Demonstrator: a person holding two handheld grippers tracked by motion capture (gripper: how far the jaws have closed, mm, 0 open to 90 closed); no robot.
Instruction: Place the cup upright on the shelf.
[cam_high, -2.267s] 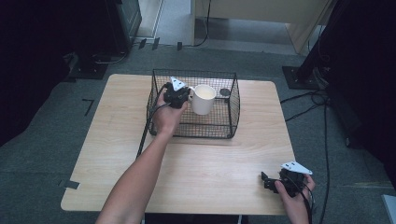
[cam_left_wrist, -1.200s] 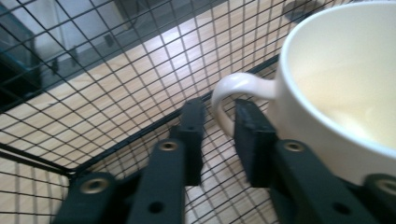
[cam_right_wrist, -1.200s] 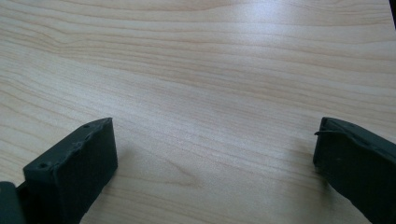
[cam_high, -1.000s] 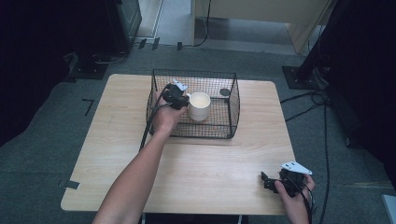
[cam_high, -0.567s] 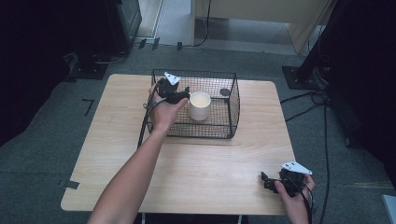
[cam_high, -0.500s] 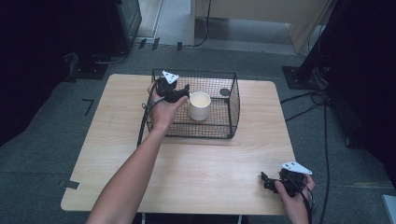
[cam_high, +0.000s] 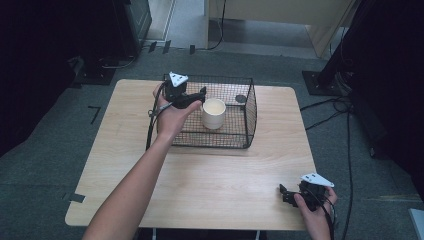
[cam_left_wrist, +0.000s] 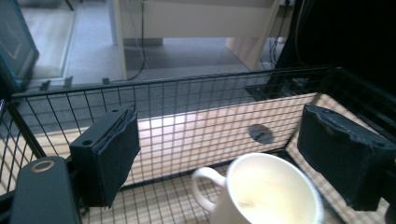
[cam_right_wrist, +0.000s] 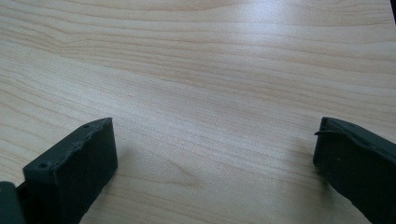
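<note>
My left gripper (cam_high: 196, 96) is up at the basket's (cam_high: 250, 112) left rim, jaws wide with nothing between the pads (cam_left_wrist: 114, 149). They have just been opening, and the mug (cam_high: 214, 113) is free of them. The mug stands upright on the basket floor, just below and ahead of the left gripper's jaws in the left gripper view (cam_left_wrist: 268, 193), handle turned toward the left pad. I see nothing inside the mug but its pale wall. Beyond it, on the basket floor near the far wall, is a small dark disc (cam_left_wrist: 260, 133); can't tell what it is. The basket is black wire, open on top, sitting on the table (cam_high: 210, 185). My right gripper (cam_high: 286, 194) rests low at the near right table corner, well apart from the basket, jaws spread wide with just bare wood between them in the right gripper view (cam_right_wrist: 215, 158). It holds nothing.
</note>
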